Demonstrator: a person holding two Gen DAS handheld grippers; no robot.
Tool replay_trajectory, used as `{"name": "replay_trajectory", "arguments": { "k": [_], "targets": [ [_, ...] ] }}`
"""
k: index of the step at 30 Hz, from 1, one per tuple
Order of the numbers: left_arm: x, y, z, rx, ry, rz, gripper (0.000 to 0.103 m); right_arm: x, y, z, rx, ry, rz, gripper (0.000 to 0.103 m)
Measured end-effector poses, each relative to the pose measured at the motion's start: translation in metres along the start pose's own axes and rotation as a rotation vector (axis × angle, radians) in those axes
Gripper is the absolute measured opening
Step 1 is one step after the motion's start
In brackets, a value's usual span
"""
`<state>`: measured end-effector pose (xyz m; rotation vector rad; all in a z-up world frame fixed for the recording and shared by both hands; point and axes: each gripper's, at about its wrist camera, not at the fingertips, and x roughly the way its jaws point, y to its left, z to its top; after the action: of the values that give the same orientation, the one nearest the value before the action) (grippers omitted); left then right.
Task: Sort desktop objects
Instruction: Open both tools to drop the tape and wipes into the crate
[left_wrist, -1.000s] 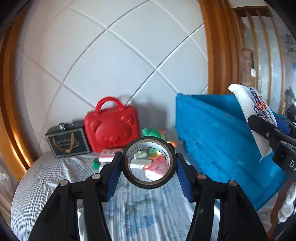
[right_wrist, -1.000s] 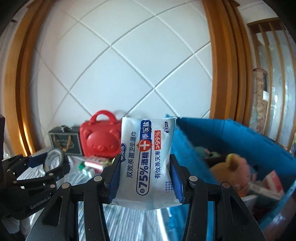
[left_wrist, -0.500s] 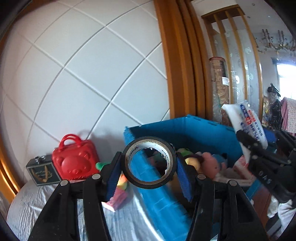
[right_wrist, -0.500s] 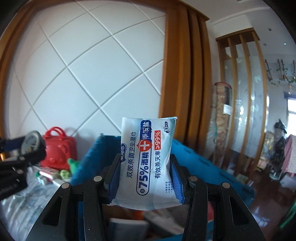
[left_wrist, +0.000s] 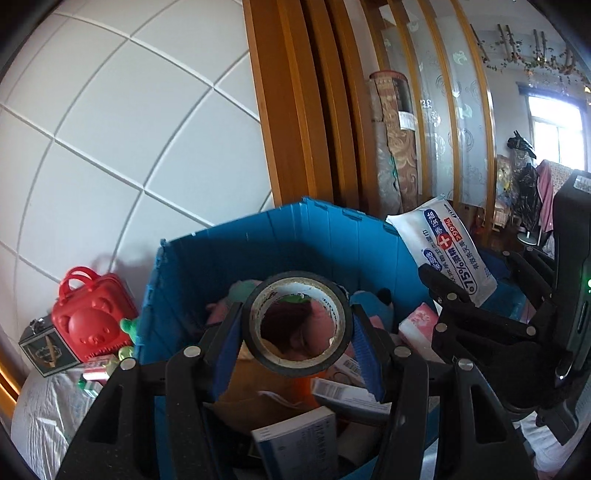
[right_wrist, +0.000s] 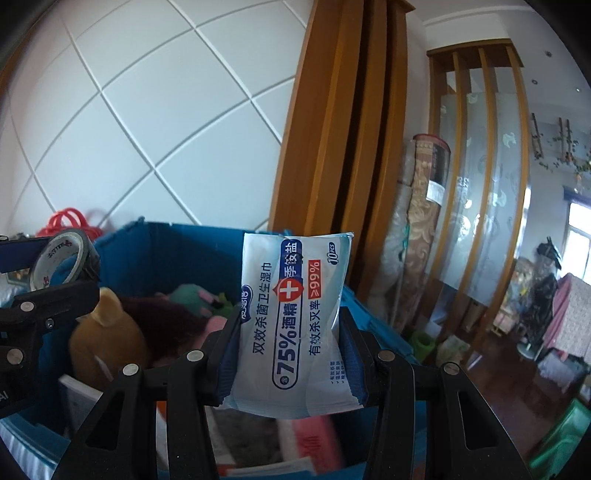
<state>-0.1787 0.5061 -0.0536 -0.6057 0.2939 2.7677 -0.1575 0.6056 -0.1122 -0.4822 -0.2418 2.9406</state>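
Note:
My left gripper is shut on a black tape roll, held upright over the open blue crate. My right gripper is shut on a white and blue wet wipe pack, also above the crate. In the left wrist view the wipe pack and right gripper hang at the crate's right side. In the right wrist view the tape roll and left gripper show at the left edge. The crate holds plush toys, boxes and a book.
A red bear-shaped case, a dark gift box and small items sit on the cloth-covered table left of the crate. A white panelled wall stands behind. Wooden posts, a rolled carpet and a room lie to the right.
Both grippers swung right from the table to above the blue crate, still holding the tape roll and wipe pack. The crate's contents now fill the lower views.

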Motion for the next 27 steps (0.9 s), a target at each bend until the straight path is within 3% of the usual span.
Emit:
{"name": "replay_trajectory", "arguments": {
  "k": [5, 14, 18, 21, 24, 26, 27],
  "targets": [
    [0.022, -0.011, 0.003, -0.018, 0.071, -0.023, 0.056, 0.022, -0.013, -0.008, -0.026, 0.046, 0.006, 0.048],
    [0.037, -0.017, 0.002, -0.027, 0.124, -0.033, 0.056, 0.043, -0.024, -0.017, -0.036, 0.116, 0.005, 0.048],
    [0.034, -0.021, 0.002, -0.016, 0.105, -0.025, 0.078, 0.046, -0.027, -0.02, -0.031, 0.131, 0.0, 0.048],
    [0.031, -0.022, 0.002, -0.011, 0.095, -0.017, 0.078, 0.045, -0.028, -0.022, -0.033, 0.133, -0.007, 0.051],
    [0.029, -0.018, 0.002, -0.024, 0.091, -0.02, 0.078, 0.041, -0.032, -0.022, -0.024, 0.122, -0.017, 0.066],
    [0.026, -0.015, 0.002, -0.035, 0.086, -0.023, 0.078, 0.036, -0.035, -0.021, -0.01, 0.105, -0.027, 0.092],
    [0.024, -0.014, 0.002, -0.039, 0.082, -0.023, 0.078, 0.034, -0.037, -0.02, -0.007, 0.098, -0.033, 0.094]
  ]
}}
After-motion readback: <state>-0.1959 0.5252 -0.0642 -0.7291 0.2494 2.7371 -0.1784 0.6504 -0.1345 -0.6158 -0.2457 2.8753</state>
